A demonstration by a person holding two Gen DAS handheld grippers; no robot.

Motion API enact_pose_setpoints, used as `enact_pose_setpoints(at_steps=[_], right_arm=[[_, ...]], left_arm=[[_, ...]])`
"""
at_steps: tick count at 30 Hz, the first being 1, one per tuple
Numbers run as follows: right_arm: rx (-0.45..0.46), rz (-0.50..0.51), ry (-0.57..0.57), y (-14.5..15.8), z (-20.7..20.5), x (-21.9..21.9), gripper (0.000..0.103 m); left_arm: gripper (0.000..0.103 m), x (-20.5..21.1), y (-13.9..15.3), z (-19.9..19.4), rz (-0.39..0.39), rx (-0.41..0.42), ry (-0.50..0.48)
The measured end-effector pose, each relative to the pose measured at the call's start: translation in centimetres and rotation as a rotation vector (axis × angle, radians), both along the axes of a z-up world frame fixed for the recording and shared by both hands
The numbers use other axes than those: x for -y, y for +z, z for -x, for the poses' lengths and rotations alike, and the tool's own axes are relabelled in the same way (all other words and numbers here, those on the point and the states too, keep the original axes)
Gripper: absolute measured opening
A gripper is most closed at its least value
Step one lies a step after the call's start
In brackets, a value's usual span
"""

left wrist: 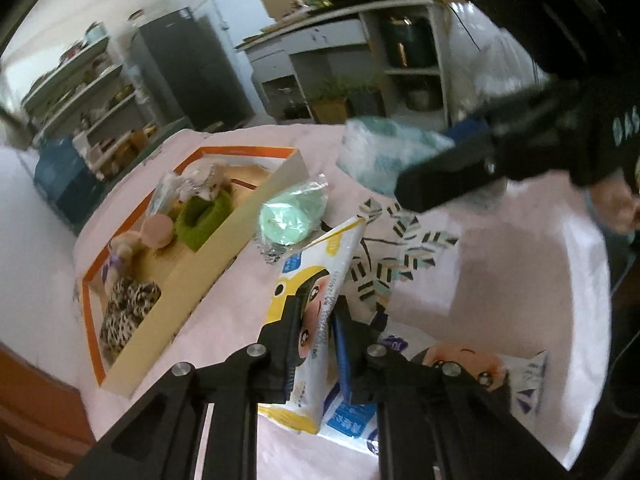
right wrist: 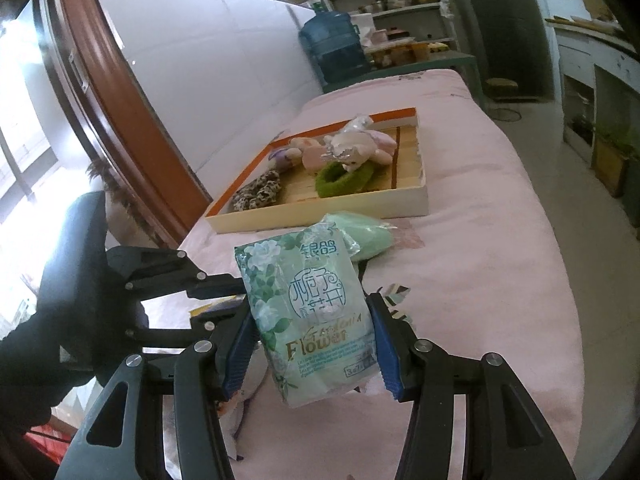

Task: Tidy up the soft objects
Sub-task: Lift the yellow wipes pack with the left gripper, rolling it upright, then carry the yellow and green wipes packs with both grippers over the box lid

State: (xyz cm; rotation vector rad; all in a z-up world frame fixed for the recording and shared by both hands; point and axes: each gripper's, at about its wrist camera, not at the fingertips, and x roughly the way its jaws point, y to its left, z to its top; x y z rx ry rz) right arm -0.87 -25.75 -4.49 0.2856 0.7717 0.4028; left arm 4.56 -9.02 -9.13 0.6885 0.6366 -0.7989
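My left gripper point(left wrist: 320, 312) is shut on a yellow-and-white cartoon tissue pack point(left wrist: 316, 280), which stands tilted on the pink cloth point(left wrist: 500, 280). A second cartoon pack point(left wrist: 480, 364) lies flat beside it. My right gripper point(right wrist: 312, 320) is shut on a green flower-print tissue pack point(right wrist: 312, 312), held upright above the cloth; in the left wrist view that gripper point(left wrist: 440, 176) hangs at the upper right. A mint-green roll in clear wrap point(left wrist: 288, 216) lies against the orange-rimmed box point(left wrist: 224, 248). The box holds plush toys point(right wrist: 352, 148), a green scrunchie point(right wrist: 344, 178) and a leopard-print scrunchie point(right wrist: 256, 192).
The pink cloth point(right wrist: 480, 260) drops off at its right edge to a tiled floor. A wooden door frame point(right wrist: 120, 92) and white wall run along the left. A blue water jug point(right wrist: 332, 48), shelves and a potted plant point(left wrist: 332, 96) stand beyond the far end.
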Motion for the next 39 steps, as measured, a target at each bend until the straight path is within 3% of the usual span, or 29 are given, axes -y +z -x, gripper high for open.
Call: enact_pose_setpoints(at_steps=[14, 24, 33, 39], right_arm=[[0.014, 0.002, 0.016, 1.0, 0.0, -1.6, 0.055], [0.057, 0.038, 0.044, 2.9, -0.6, -3.7, 0.054], [0.092, 0.071, 0.069, 4.7, -2.1, -5.3, 0.054], [0.119, 0.082, 0.063, 5.9, -3.4, -5.8, 0.054]], left_arm=[[0.012, -4.0, 3.5, 0.1, 0.280, -0.097, 0.153], [0.012, -6.5, 6.2, -0.5, 0.459, -0.103, 0.342], [0.012, -8.4, 8.7, -2.0, 0.538, -0.046, 0.542], [0.012, -8.8, 9.9, -3.0, 0.563, -0.015, 0.605]])
